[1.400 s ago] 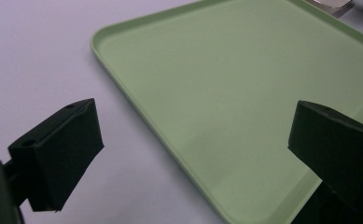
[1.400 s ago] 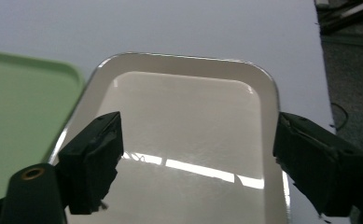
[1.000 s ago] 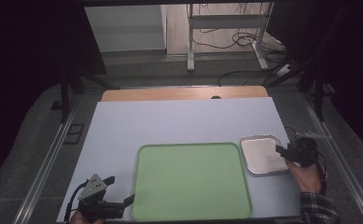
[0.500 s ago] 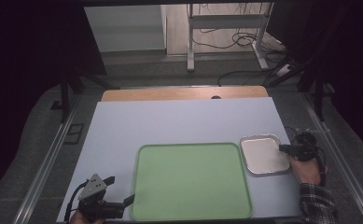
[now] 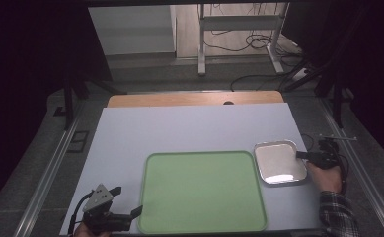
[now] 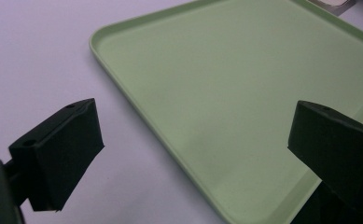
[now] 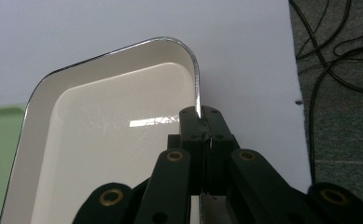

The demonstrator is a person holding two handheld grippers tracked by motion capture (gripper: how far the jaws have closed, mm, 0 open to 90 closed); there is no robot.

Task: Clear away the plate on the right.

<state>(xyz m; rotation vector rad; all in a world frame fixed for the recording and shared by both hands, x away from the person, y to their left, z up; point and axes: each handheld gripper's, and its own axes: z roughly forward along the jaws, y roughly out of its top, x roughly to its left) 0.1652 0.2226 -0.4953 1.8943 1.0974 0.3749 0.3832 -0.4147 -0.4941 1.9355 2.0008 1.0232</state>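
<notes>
Metal tray (image 7: pixel 109 154): small, shiny, white inside, rim pinched at its right edge by right gripper (image 7: pixel 200 122), jaws pressed together on the rim w/ edge between them. In high view same tray (image 5: pixel 279 161) lies flat on pale table top (image 5: pixel 179 131), near right edge, just beside far right corner of green tray (image 5: pixel 202 192); touching or a thin gap btwn the two, can't tell from here. Right gripper (image 5: pixel 305 156) comes in from tray's right side, hand (image 5: pixel 325 177) behind it, checked sleeve (image 5: pixel 338 215) at bottom edge. Cables (image 7: pixel 338 51) on dark floor past table's edge.

Left gripper (image 5: pixel 125 207) at near left corner of table, jaws spread wide, gripping nothing, grey three-cornered plate (image 5: pixel 98 196) on top. In left gripper view, one jaw over bare table (image 6: pixel 39 56), other over near rim of green tray (image 6: pixel 235 93). Green tray empty, lies flat at front middle of table. Brown wooden board (image 5: pixel 194 98) along table's far edge.
</notes>
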